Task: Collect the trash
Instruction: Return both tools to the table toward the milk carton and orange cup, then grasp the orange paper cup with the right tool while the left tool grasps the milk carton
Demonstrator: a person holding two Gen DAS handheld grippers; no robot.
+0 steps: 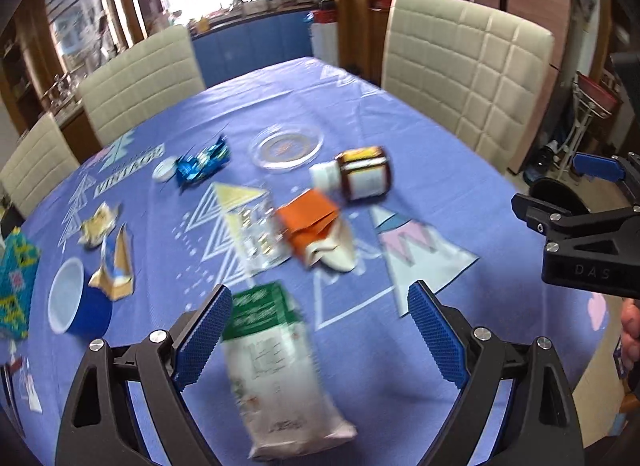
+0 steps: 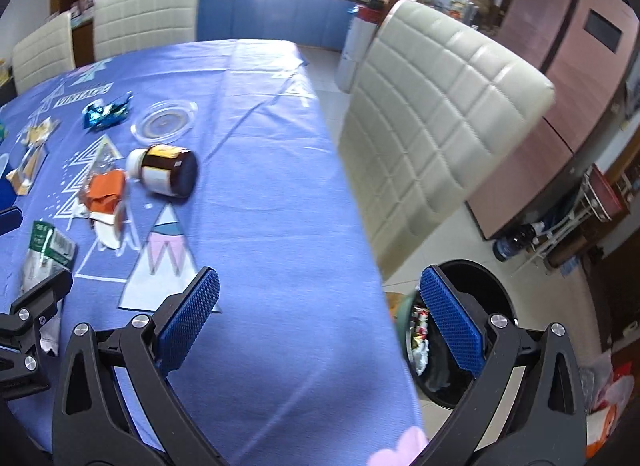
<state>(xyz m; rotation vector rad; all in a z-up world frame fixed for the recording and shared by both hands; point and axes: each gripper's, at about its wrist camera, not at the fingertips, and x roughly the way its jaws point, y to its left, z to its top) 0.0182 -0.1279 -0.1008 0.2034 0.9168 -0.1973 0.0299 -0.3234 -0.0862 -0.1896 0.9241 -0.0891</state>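
Observation:
My left gripper (image 1: 320,306) is open, low over the blue tablecloth (image 1: 400,113). A green and white packet (image 1: 272,354) lies flat between its jaws, close to the left pad. Beyond it lie an orange wrapper (image 1: 308,217), a brown jar (image 1: 364,179) on its side, a blue foil wrapper (image 1: 202,161) and torn gold wrappers (image 1: 108,250). My right gripper (image 2: 320,282) is open and empty over the table's right edge. On the floor beside that edge stands a black bin (image 2: 492,286) with trash inside.
A clear glass plate (image 1: 286,143), a white lid (image 1: 166,169) and a blue cup (image 1: 76,302) are on the table. Cream chairs (image 2: 432,137) stand around it, one close to the bin. A person's hand (image 1: 630,330) shows at the right edge.

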